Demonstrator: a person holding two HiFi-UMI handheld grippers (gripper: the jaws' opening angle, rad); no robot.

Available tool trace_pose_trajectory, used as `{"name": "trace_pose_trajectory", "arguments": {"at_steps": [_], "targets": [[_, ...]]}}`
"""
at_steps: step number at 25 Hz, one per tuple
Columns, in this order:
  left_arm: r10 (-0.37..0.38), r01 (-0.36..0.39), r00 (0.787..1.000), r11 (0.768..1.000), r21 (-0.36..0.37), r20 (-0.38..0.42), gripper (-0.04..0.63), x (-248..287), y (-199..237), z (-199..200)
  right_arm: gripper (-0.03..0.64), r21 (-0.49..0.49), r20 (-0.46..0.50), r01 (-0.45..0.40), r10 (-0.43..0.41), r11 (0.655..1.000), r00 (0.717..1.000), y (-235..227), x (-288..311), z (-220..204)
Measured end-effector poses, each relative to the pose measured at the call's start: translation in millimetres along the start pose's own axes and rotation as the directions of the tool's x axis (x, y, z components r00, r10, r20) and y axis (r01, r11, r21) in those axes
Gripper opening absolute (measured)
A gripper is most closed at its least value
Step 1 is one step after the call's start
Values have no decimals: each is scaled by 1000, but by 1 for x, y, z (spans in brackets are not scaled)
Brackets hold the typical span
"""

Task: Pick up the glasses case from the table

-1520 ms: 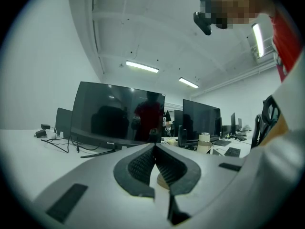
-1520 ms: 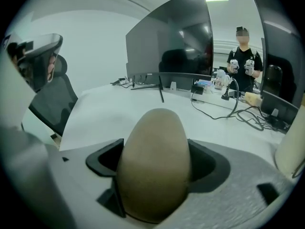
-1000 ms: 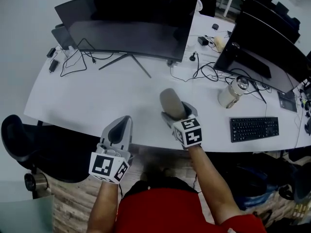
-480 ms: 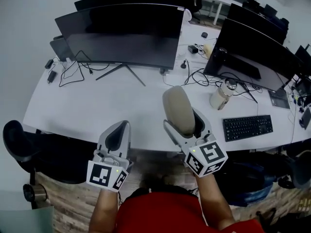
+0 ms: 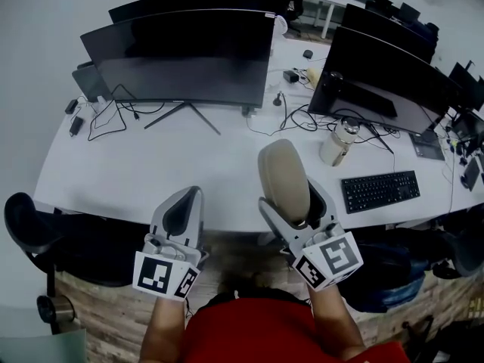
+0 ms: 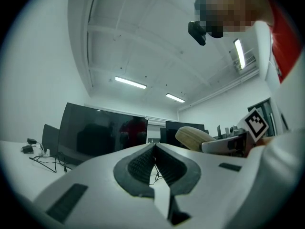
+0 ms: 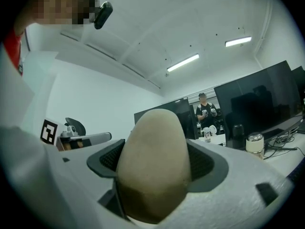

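Note:
A beige oval glasses case sticks up out of my right gripper, lifted off the white table near its front edge. The right gripper view has the glasses case filling the space between the jaws, which are shut on it. My left gripper hovers over the table's front edge to the left, apart from the case. Its jaws are shut with nothing between them, as the left gripper shows in its own view, where the glasses case appears to the right.
Two large dark monitors stand at the back of the table with loose cables. A steel bottle and a black keyboard lie to the right. A black chair sits at lower left. A person stands far off.
My right gripper has lifted the glasses case higher and drawn it back toward me. The left gripper has barely moved.

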State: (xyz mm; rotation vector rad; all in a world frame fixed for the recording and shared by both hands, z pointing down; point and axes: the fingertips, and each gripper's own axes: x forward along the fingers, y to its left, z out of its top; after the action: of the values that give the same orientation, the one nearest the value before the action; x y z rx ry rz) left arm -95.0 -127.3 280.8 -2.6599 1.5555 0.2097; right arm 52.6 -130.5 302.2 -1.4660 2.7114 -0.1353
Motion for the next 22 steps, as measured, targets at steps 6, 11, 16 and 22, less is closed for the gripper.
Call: {"name": "trace_pose_trajectory", "arguments": {"at_steps": [6,11,16,22], "targets": [[-5,5,1000,1000,-3,3,11,-1,-1,1,387,-17,-12,6,-6,1000,1000,3,0,-4],[-2,2,1000,1000,-9,-1,9,-3,1,-1,387,-21,-21,8,-9,1000,1000,3,2,-6],[-2,2,1000,1000,-12,-6,11,-3,1,-5,387,-19,-31,12,-12,1000,999,2,2,-11],[-6,6,1000,1000,-11,-6,11,-2,-3,-4,387,-17,-33,14,-14,1000,999,1,0,-11]]}}
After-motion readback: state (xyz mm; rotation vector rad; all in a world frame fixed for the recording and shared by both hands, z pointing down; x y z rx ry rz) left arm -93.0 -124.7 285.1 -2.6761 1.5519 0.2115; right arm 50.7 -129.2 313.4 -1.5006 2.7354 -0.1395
